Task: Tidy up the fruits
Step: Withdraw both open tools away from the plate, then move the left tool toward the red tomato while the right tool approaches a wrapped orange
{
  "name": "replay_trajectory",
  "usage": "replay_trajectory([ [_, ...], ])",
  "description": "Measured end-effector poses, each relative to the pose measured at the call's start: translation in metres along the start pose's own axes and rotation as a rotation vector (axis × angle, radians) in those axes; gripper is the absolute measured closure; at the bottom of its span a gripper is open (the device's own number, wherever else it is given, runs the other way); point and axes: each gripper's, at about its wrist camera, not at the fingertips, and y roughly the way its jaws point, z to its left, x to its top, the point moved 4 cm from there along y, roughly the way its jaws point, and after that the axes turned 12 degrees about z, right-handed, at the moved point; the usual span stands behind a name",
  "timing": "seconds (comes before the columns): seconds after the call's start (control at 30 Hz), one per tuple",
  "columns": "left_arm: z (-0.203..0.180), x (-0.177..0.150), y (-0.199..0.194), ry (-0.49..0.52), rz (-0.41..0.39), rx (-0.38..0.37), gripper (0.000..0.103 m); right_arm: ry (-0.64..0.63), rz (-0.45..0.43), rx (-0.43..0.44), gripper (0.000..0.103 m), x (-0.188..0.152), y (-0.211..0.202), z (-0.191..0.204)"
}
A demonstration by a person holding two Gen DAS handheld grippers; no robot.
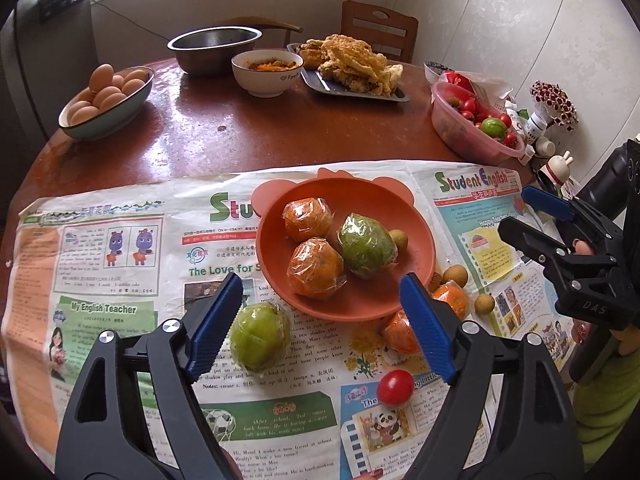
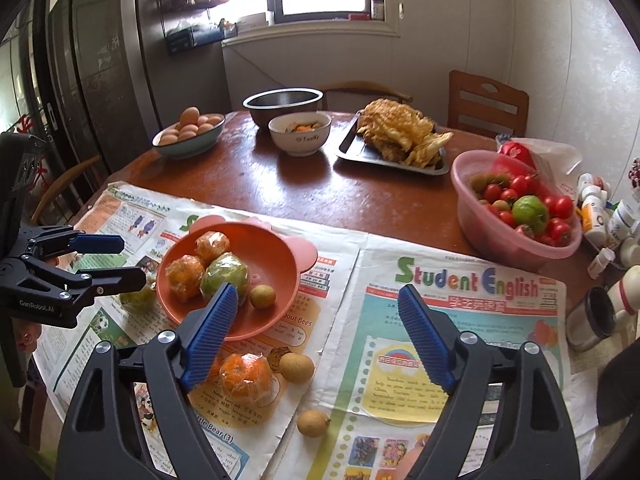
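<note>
Partly done; orange plate holds four fruits; loose green fruit, tomato, longans remain; left gripper, right gripper wide open, empty.

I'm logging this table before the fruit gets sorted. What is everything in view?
plate: one, orange, on the newspaper
wrapped oranges: two in plate, at least one beside it
wrapped green fruits: two; one in plate, one on newspaper
longans: three, tan; one in plate, two on newspaper
cherry tomato: one, red, on newspaper
basin: one, pink, right side, holding small red fruit
egg bowl: one, pale, far left
steel bowl: one, far side
white bowl: one, beside steel bowl
tray: one, grey, under fried food
left gripper: open, empty
right gripper: open, empty
</note>
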Motion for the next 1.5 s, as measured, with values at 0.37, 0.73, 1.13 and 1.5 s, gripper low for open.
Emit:
replay_trajectory([
  [0.37, -0.002, -0.009, -0.022, -0.019, -0.044, 0.023, 0.01, 0.004, -0.048, -0.019, 0.011, -0.007, -0.028, 0.001],
  [0.73, -0.001, -0.022, -0.033, -0.039, -0.06, 0.036, 0.01, -0.017, -0.061, -0.021, 0.01, -0.018, -0.041, 0.012],
  [1.13, -0.005, -0.042, -0.034, -0.033, -0.054, 0.05, 0.01, -0.042, -0.039, -0.015, 0.01, -0.035, -0.04, 0.026],
  [1.5, -0.012, -0.059, -0.022, -0.019, -0.02, 0.051, 0.01, -0.067, -0.005, -0.014, 0.01, -0.051, -0.03, 0.038],
])
